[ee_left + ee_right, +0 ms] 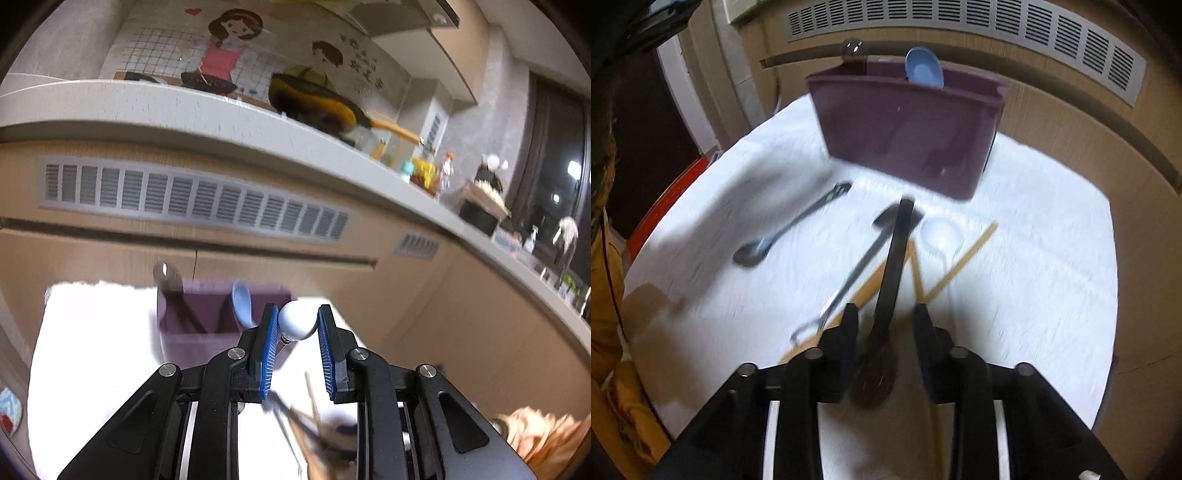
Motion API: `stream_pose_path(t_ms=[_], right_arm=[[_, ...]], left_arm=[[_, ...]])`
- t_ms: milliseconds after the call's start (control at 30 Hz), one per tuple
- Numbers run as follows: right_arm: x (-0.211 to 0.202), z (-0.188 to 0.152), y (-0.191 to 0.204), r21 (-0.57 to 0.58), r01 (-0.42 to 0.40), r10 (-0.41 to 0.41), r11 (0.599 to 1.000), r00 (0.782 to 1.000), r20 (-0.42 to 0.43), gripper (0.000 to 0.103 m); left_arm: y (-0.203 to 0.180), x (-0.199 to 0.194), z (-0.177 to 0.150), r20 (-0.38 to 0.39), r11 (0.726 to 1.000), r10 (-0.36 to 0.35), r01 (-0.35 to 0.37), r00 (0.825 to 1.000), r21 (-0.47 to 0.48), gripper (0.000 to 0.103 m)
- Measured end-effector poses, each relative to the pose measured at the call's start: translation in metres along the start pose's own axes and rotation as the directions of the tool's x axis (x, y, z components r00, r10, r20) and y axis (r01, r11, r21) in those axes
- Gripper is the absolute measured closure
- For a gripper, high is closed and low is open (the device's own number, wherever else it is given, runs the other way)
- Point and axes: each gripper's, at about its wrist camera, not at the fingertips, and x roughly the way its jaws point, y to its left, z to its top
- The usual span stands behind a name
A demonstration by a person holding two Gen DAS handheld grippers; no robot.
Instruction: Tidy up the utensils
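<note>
A purple bin (905, 133) stands on the white cloth and holds a blue spoon (923, 70) and a metal ladle (854, 50). My right gripper (886, 317) stands over a black spoon (892, 288) that lies between its fingers; the jaws are apart. A metal spoon (786, 229), a black spatula (864, 254), a white spoon (940, 236) and wooden chopsticks (964, 258) lie on the cloth. My left gripper (297, 325) holds a white spoon (297, 321) by its bowl, raised in front of the bin (207, 314).
The white cloth (1034, 258) covers a round table. Wooden cabinets with vent grilles (192, 197) stand behind it under a grey counter (184, 107) that carries a yellow pan (314, 103) and bottles. An orange garment (546, 435) is at the right.
</note>
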Motion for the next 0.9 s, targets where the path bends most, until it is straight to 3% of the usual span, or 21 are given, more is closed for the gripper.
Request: stream_pose_path(t_ms=[100,233,433,600,700,900], right_arm=[[-0.004,-0.02,0.006,-0.023,0.028,-0.028,0.999,1.0,-0.012,0.067],[-0.012,-0.027,0.005,-0.011,0.047,-0.047,0.999,0.999,0.004,0.067],[0.001,0.019,-0.005,0.043,0.055,-0.059,0.998,0.992,0.108,0.067],[0.045,0.063,-0.014,0.137,0.076,-0.088,0.988,0.992,0.085,0.067],[0.052,0.068,-0.012,0.136,0.105,-0.119,0.985,0.988,0.095,0.069],[0.059,0.06,0.003,0.057,0.075,-0.077,0.996,0.997,0.03,0.069]], left_arm=[[-0.007,-0.005,-0.022,-0.018,0.998,0.046,-0.045,0.999,0.038,0.08],[-0.001,-0.01,-0.042,-0.055,0.998,0.06,-0.06,0.997,-0.003,0.08],[0.013,-0.021,-0.054,-0.048,0.993,0.075,-0.078,0.996,-0.085,0.08],[0.016,-0.03,-0.058,-0.037,0.993,0.073,-0.076,0.997,-0.086,0.08],[0.023,-0.03,-0.059,-0.036,0.993,0.062,-0.066,0.997,-0.103,0.08],[0.032,-0.027,-0.064,-0.049,0.989,0.051,-0.057,0.998,-0.138,0.081]])
